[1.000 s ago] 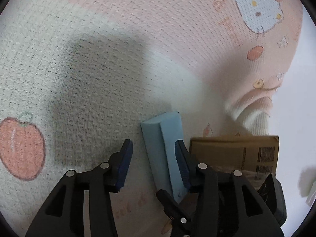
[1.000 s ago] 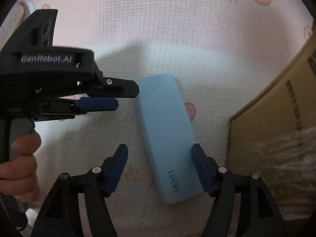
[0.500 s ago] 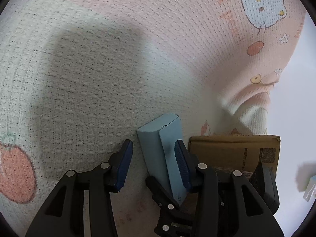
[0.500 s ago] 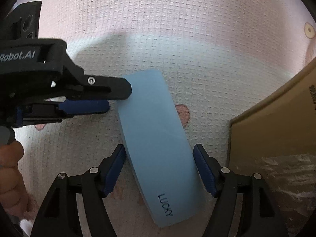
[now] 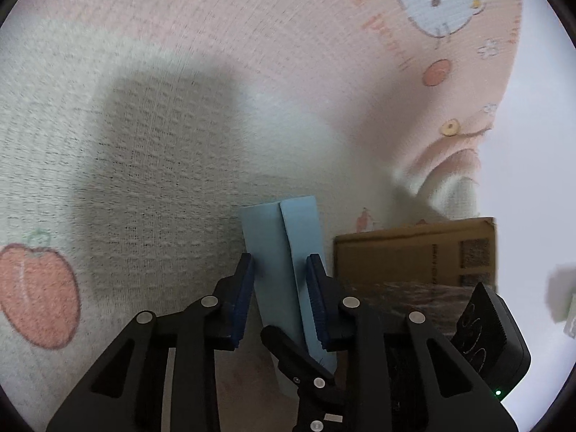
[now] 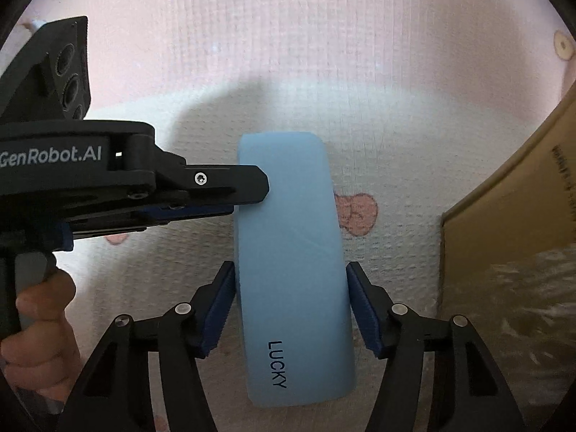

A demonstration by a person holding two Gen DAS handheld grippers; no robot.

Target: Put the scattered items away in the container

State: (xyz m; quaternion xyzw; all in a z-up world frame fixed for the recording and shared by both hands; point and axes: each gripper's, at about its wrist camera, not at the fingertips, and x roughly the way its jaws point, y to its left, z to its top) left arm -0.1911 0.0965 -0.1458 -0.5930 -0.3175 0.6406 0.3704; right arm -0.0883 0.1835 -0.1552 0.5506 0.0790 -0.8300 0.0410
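Observation:
A light blue case marked LUCKY (image 6: 291, 262) lies on the pink patterned blanket. My right gripper (image 6: 289, 309) is shut on its sides near the lettered end, both blue pads touching it. My left gripper (image 5: 280, 298) straddles the case (image 5: 288, 244) from the side and has closed onto it; the left gripper also shows in the right wrist view (image 6: 230, 187), touching the case's left edge. The cardboard box (image 5: 414, 252) stands just right of the case; its wall also shows in the right wrist view (image 6: 511, 223).
The blanket (image 5: 180, 126) with peach and cat prints covers the surface. Crinkled clear plastic (image 6: 522, 306) lies inside the box. The blanket's folded edge (image 5: 450, 180) lies behind the box. A hand (image 6: 39, 324) holds the left gripper's handle.
Both grippers have closed in on the blue case. The right gripper moved forward along it and its pads now touch its sides; the left gripper's jaws narrowed onto it.

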